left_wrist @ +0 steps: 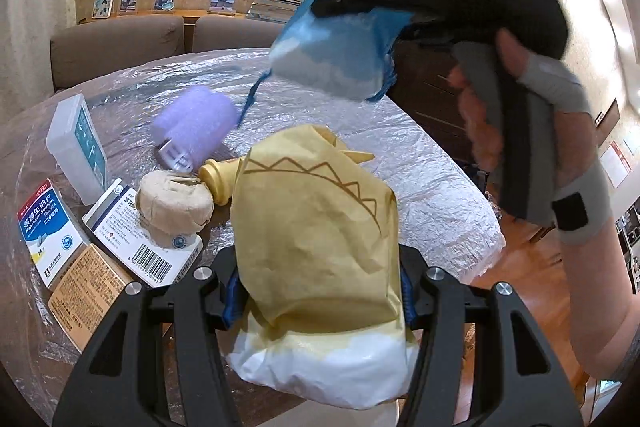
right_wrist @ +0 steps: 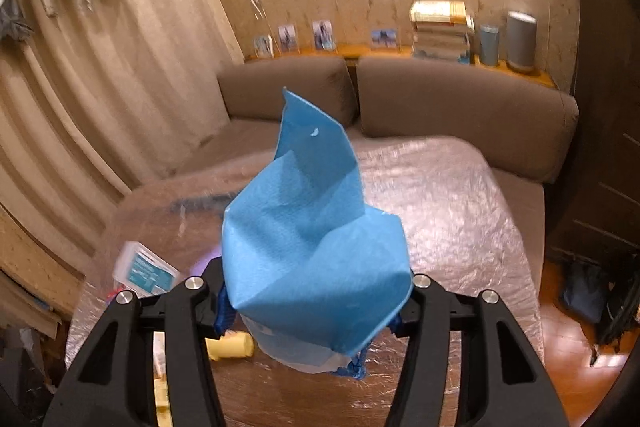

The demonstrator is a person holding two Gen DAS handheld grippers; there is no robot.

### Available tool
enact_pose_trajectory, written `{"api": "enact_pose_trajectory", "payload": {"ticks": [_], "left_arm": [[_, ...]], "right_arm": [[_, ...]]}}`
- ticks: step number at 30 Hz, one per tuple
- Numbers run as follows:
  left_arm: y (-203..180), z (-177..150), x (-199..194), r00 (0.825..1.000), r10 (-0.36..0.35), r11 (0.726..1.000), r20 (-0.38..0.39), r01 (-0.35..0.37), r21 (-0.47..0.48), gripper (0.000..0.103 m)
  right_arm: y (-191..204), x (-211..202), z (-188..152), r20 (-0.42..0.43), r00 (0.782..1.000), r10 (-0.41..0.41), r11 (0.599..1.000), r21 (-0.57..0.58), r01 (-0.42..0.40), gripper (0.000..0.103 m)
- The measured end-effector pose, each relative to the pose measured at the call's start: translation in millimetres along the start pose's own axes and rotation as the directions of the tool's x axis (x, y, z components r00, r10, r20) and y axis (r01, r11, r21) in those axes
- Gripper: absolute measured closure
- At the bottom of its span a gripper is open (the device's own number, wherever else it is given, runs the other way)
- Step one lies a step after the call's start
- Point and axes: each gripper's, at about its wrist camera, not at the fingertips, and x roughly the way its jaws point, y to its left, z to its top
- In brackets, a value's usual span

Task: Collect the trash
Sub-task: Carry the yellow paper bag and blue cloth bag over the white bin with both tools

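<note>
Left gripper (left_wrist: 320, 291) is clamping a yellow bag (left_wrist: 316, 227) standing upright; right gripper (right_wrist: 316, 291) is pinching a blue wrapper (right_wrist: 312, 239) pointing up.

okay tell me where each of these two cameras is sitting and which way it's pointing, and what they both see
Left wrist: on the left gripper, looking along its fingers across the plastic-covered table toward the sofa; the fingers clamp a yellow paper bag, and the person's right hand shows with its gripper.
Right wrist: on the right gripper, above the table facing the sofa; its fingers hold a blue wrapper.
Shared: table, sofa, book stack, blue wrapper.
</note>
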Motion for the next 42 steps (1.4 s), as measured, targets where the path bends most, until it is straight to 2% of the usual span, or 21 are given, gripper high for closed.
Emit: {"api": "enact_pose_trajectory", "payload": {"ticks": [9, 14, 21, 29, 42], "left_arm": [[6.7, 1.3, -2.1, 1.000, 0.021, 1.000, 0.020, -0.021, -0.018, 0.046], [17.4, 1.4, -6.4, 0.999, 0.040, 0.998, 0.034, -0.038, -0.059, 0.046], [30.7, 7.3, -43.6, 0.987, 0.099, 0.991, 0.129, -0.086, -0.099, 0.046], [46.5, 6.0, -82.6, 0.964, 0.173, 0.979, 0.201, -0.146, -0.142, 0.046], [45.0, -1.6, -119.4, 0.946, 0.192, 0.978, 0.262, -0.161, -0.133, 0.046]], "right_arm": [[17.2, -34.3, 17.1, 0.094, 0.993, 0.074, 0.996, -0.048, -0.069, 0.050], [33.1, -58.0, 21.6, 0.145, 0.984, 0.108, 0.991, -0.092, -0.096, 0.050], [51.5, -89.0, 12.8, 0.177, 0.974, 0.138, 0.982, -0.154, -0.112, 0.050], [63.9, -98.8, -18.4, 0.135, 0.982, 0.130, 0.974, -0.204, -0.101, 0.050], [71.5, -113.4, -63.5, 0.052, 0.988, 0.144, 0.965, -0.227, -0.129, 0.050]]}}
